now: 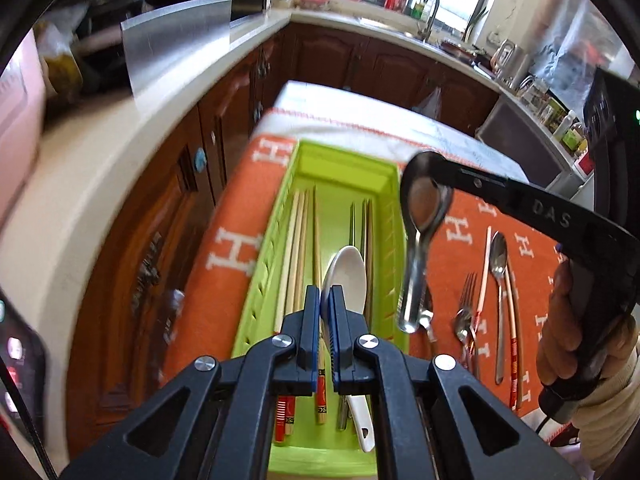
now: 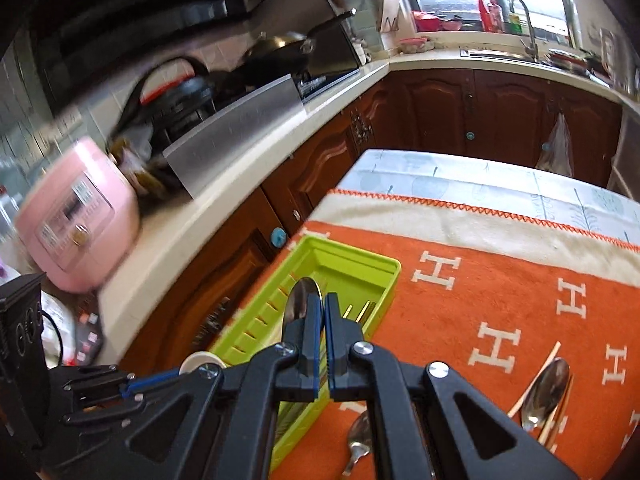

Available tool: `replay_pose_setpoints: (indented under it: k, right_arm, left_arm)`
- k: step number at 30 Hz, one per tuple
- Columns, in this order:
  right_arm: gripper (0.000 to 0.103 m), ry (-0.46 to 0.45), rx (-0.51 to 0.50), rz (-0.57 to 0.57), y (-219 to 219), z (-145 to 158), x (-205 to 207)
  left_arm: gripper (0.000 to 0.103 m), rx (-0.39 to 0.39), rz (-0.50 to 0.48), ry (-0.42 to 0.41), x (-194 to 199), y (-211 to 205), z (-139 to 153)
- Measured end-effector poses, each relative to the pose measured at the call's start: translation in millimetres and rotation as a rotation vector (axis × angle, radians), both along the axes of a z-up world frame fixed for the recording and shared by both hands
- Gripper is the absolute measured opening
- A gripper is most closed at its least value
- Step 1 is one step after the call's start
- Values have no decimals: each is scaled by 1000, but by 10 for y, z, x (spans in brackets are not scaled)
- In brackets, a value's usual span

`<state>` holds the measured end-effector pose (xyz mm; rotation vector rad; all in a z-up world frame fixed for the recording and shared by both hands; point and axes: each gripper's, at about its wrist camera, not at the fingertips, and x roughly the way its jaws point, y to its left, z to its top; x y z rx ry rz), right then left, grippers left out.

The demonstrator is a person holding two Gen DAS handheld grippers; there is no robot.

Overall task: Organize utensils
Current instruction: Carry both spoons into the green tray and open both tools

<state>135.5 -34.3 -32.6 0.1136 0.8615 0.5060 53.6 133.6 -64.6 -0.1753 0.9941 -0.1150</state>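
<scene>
Fingers (image 1: 444,178) of the right gripper (image 1: 430,176) are clamped on a steel spoon (image 1: 420,240), hung bowl-up, handle down, over the right wall of the green tray (image 1: 352,168); the left gripper (image 1: 326,300) is pressed together, empty, above it. One white spoon (image 1: 346,276) is counted inside with several chopsticks; on the orange cloth (image 1: 460,248), one fork (image 1: 466,300).

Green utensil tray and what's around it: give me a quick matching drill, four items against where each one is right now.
Items:
1. white ceramic spoon
2. metal spoon with short handle
3. fork
4. pink rice cooker

Places:
A. on the countertop
B. lying on the orange cloth
C. clamped in the right gripper, near the tray's right edge
D. lying in the green tray, behind the left gripper

Pairs: 1-D, 2-C, 3-B, 4-A
</scene>
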Motion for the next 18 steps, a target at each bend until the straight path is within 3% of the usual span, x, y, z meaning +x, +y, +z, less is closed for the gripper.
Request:
replay_pose_setpoints:
  k: [7, 18]
  right_arm:
    - [2, -4, -117, 31, 222, -219, 132]
    - [3, 8, -214, 50, 377, -437, 233]
  left_arm:
    - [2, -39, -33, 63, 119, -58, -332]
    - [3, -64, -61, 90, 243, -140, -509]
